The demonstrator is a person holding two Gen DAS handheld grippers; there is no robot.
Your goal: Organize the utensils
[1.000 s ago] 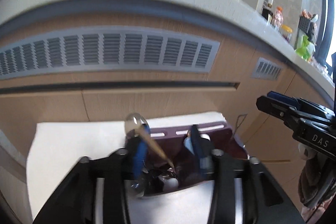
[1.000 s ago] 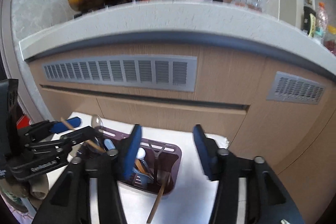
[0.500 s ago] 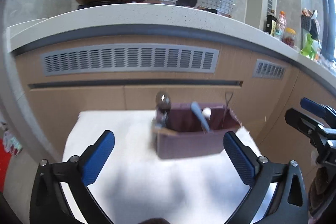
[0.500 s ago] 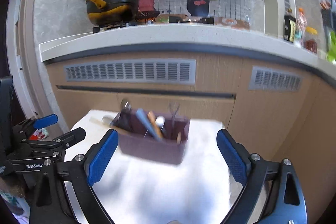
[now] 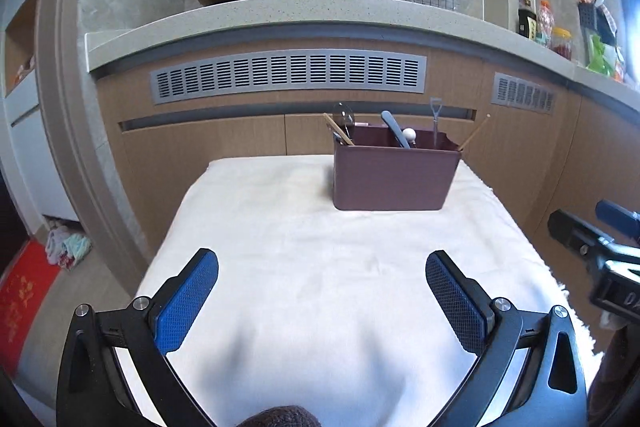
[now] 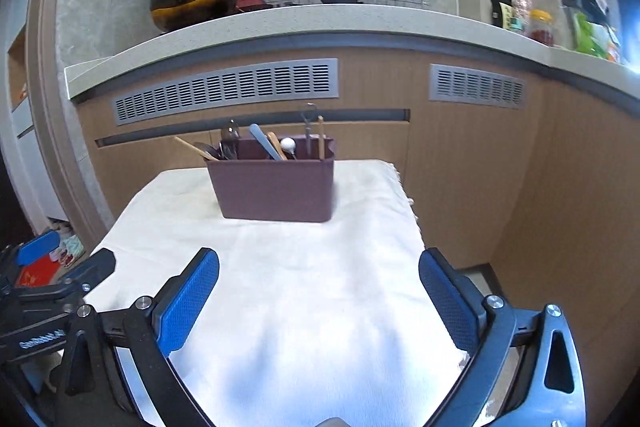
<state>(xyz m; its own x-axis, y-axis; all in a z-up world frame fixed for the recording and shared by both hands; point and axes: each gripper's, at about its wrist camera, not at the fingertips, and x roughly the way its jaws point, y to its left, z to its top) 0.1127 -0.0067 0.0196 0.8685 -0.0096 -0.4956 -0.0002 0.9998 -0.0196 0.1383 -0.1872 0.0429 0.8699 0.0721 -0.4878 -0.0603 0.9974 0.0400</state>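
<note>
My left gripper [image 5: 322, 281] is spread wide, its blue pads [image 5: 186, 305] far apart with nothing between them — it hangs over the near part of the white cloth [image 5: 320, 247] and touches nothing. My right gripper [image 6: 319, 281] is just as wide, released and empty, over the same cloth; from its own camera I see the left gripper's black frame at the near left, well apart from it.

The maroon utensil caddy [image 6: 276, 185] stands upright at the far end of the cloth, well clear of both grippers. From the left view it sits right of centre; from the right view, slightly left of centre. Out of it stick a steel spoon [image 5: 344, 115], a wooden chopstick [image 5: 338, 129] leaning left over the rim, a grey-blue handle [image 5: 394, 129], a white ball-topped piece [image 5: 409, 134], a thin metal utensil [image 5: 435, 117] standing upright, and another chopstick [image 5: 474, 133] leaning out over the right corner.

Between the pads and the caddy the cloth lies bare. The cloth's right edge [image 6: 408, 203] drops off close beside the caddy, with wooden cabinet fronts [image 6: 460, 155] just behind and to the right.
</note>
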